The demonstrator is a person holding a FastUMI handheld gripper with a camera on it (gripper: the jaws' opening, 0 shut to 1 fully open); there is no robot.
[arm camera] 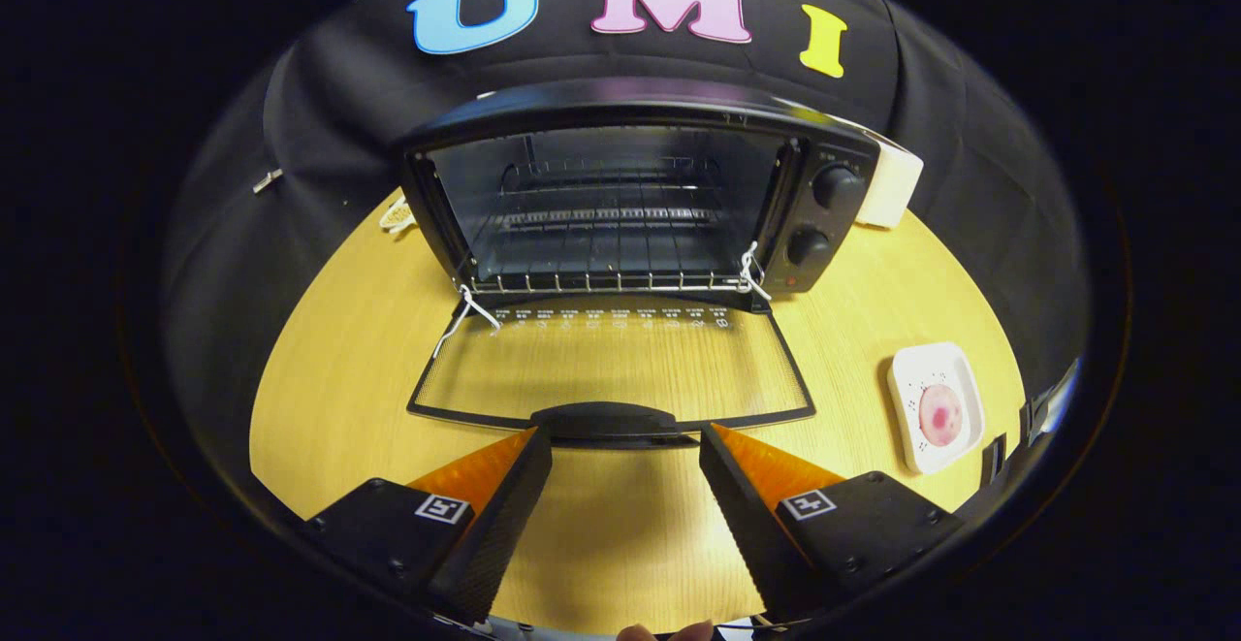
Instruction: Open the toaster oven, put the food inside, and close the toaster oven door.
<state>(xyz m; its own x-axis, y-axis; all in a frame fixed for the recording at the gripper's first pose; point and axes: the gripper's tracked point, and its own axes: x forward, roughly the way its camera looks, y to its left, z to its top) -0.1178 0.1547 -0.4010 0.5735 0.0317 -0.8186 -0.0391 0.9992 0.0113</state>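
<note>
A black toaster oven (630, 195) stands at the back of the wooden table, its glass door (611, 369) folded down flat and open toward me. A wire rack (606, 282) shows inside the cavity. The door's black handle (606, 421) lies just ahead of my fingertips. My gripper (625, 437) is open, with nothing between its fingers. The food, a round pink piece (940, 413), lies on a white square plate (916, 379) to the right of the door, beyond my right finger.
Two black knobs (834, 187) sit on the oven's right panel. A white box (887, 190) stands behind the oven's right side, and a small white cord (396, 216) lies at its left. Bare wooden tabletop (359, 369) surrounds the door.
</note>
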